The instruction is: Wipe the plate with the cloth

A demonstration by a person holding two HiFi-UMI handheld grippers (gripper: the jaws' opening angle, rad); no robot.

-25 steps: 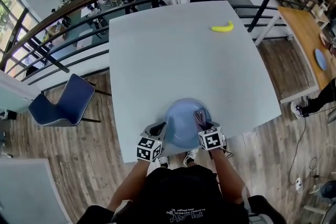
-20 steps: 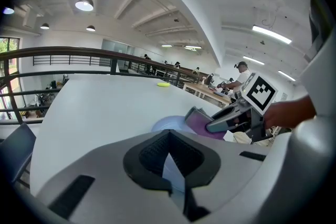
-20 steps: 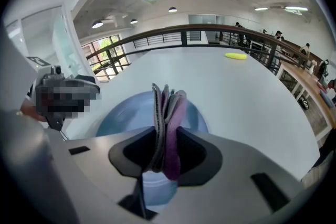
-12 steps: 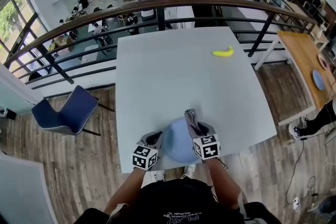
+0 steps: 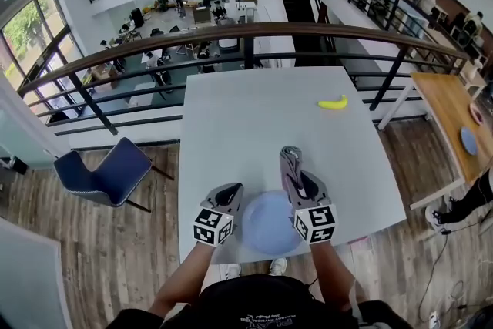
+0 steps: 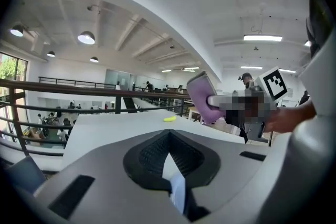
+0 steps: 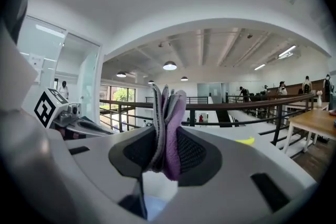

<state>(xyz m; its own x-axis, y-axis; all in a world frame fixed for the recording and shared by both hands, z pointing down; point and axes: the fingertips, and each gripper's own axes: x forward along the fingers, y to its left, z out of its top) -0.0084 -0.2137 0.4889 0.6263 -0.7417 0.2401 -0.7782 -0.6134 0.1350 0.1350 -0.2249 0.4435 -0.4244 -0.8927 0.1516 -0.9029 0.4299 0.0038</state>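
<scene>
Right claw (image 5: pixel 300 185) pinches cloth (image 5: pixel 289 159); left claw (image 5: pixel 231 198) pinches plate (image 5: pixel 268 226).

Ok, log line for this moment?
left gripper: shut on plate rim | right gripper: shut on cloth, off plate | plate: near table edge

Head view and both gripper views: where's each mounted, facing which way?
Head view: on the person's head, facing steeply down at the white table, blue plate and banana; shows both forearms, left gripper, right gripper.
Left gripper view: on the left gripper, along jaws shut on the plate's rim, across the table; shows the hand holding the right gripper.
Right gripper view: on the right gripper, along jaws shut on the purple-grey cloth, toward the railing; shows the left gripper at left.
Shared: all three show the banana.
</scene>
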